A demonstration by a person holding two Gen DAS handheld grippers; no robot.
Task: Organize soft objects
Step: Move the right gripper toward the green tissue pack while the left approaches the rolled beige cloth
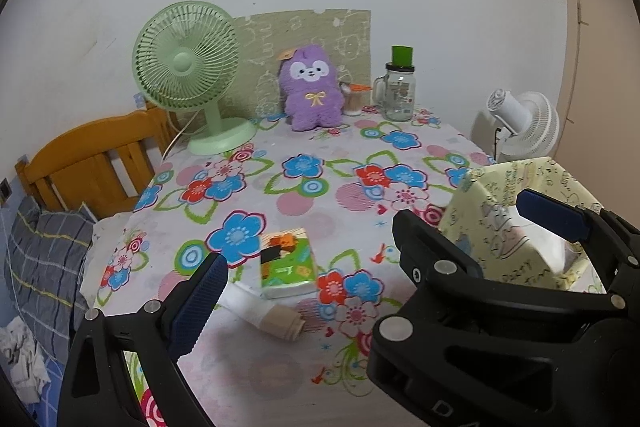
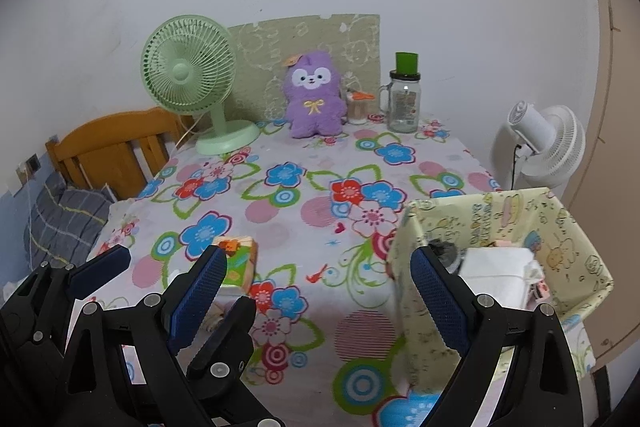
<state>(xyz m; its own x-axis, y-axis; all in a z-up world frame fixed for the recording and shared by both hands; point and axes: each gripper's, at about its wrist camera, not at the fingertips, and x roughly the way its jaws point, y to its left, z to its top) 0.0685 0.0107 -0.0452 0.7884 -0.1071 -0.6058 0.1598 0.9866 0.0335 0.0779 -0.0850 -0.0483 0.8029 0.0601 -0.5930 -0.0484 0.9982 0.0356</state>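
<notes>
floral tablecloth (image 1: 304,195) w/ tissue pack (image 1: 287,263) & rolled sock (image 1: 276,321) near front, purple plush (image 1: 314,87) at back, fabric bin (image 2: 560,227) right; left gripper (image 1: 372,255) & right gripper (image 2: 320,291) both spread apart, holding nothing.

tablecloth (image 1: 304,195): we see thin printed cloth, matt, lying smooth.
plush toy (image 1: 314,89): purple, fluffy pile, soft and matt.
tissue pack (image 1: 287,263): we read it as glossy plastic wrap.
fabric bin (image 2: 560,227): pale yellow printed cloth, slightly shiny.
jar (image 1: 398,93): clear glossy glass.
green fan (image 1: 186,61): smooth plastic, slight sheen.
headboard (image 1: 100,155): varnished wood.
left gripper (image 1: 368,255): matt black plastic; its pads (image 1: 200,303) are blue and finely textured.
right gripper (image 2: 320,295): we see the same finish.
</notes>
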